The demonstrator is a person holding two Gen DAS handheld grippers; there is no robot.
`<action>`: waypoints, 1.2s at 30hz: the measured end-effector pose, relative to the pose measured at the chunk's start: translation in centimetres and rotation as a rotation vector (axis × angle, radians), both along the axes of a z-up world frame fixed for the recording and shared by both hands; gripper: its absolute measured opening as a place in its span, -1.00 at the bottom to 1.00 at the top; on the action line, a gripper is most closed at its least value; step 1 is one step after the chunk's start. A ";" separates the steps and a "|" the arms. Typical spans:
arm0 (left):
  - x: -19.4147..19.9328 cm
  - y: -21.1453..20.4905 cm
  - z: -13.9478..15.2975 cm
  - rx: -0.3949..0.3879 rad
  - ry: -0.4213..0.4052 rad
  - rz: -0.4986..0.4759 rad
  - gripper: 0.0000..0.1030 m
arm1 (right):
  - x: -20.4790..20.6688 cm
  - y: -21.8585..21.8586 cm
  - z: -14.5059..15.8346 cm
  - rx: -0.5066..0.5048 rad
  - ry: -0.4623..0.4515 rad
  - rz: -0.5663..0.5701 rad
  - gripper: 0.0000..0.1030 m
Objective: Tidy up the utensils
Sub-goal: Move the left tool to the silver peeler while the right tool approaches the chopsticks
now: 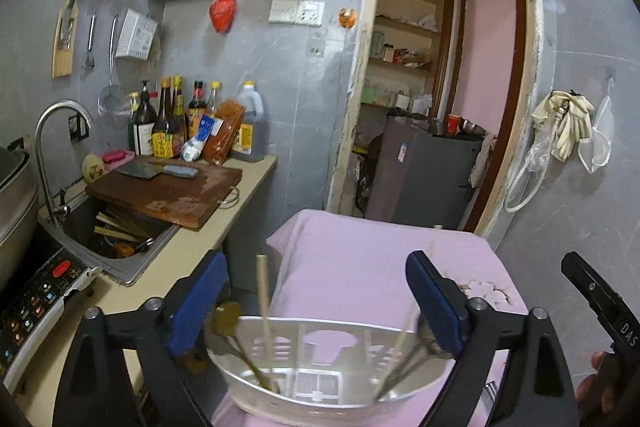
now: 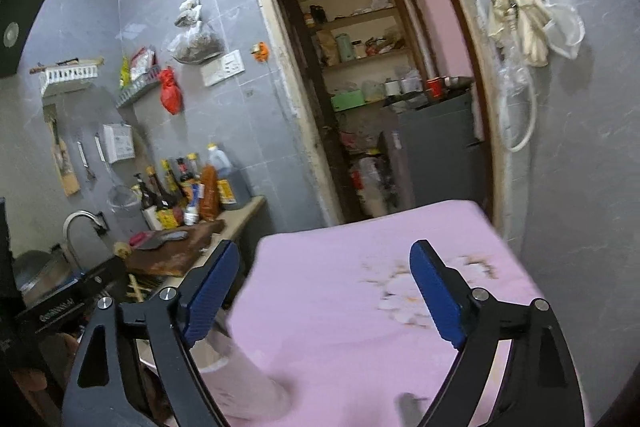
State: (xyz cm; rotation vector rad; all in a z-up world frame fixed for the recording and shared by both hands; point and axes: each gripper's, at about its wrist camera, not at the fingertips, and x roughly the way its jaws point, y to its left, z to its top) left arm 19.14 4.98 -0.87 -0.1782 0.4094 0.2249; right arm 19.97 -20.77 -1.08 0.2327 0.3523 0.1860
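In the left wrist view a white slotted utensil holder [image 1: 312,371] stands on a pink cloth [image 1: 360,267], low between my left gripper's fingers. It holds a pale chopstick [image 1: 264,307], a brass spoon [image 1: 224,321] and blurred metal utensils [image 1: 412,355]. My left gripper [image 1: 318,301] is open, its blue pads wide apart above the rim. My right gripper [image 2: 324,295] is open too, over the pink cloth [image 2: 340,327] with nothing between its pads. The holder [image 2: 240,379] shows blurred at the lower left of the right wrist view. Part of the right gripper [image 1: 600,299] reaches in at the right edge of the left wrist view.
Left of the cloth runs a counter with a wooden cutting board [image 1: 168,187] carrying a cleaver, a sink [image 1: 120,231] holding chopsticks, a faucet [image 1: 48,147], sauce bottles [image 1: 180,123] and an induction cooker [image 1: 36,299]. A doorway [image 1: 440,87] opens behind.
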 end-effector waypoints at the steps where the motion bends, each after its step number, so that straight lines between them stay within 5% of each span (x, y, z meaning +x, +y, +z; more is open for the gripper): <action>1: -0.2 -0.7 0.0 0.007 -0.006 -0.003 0.85 | -0.2 -0.6 0.1 -0.009 0.000 -0.012 0.76; 16: -1.3 -11.7 -1.4 0.056 0.000 -0.079 0.89 | -2.2 -10.6 -0.3 -0.136 0.034 -0.077 0.92; 27: -1.3 -17.6 -6.0 0.046 0.131 -0.099 0.89 | -0.3 -16.0 -6.2 -0.182 0.196 -0.029 0.92; 36: 0.2 -19.4 -10.8 -0.009 0.275 -0.148 0.89 | 0.7 -16.1 -11.5 -0.192 0.332 0.053 0.83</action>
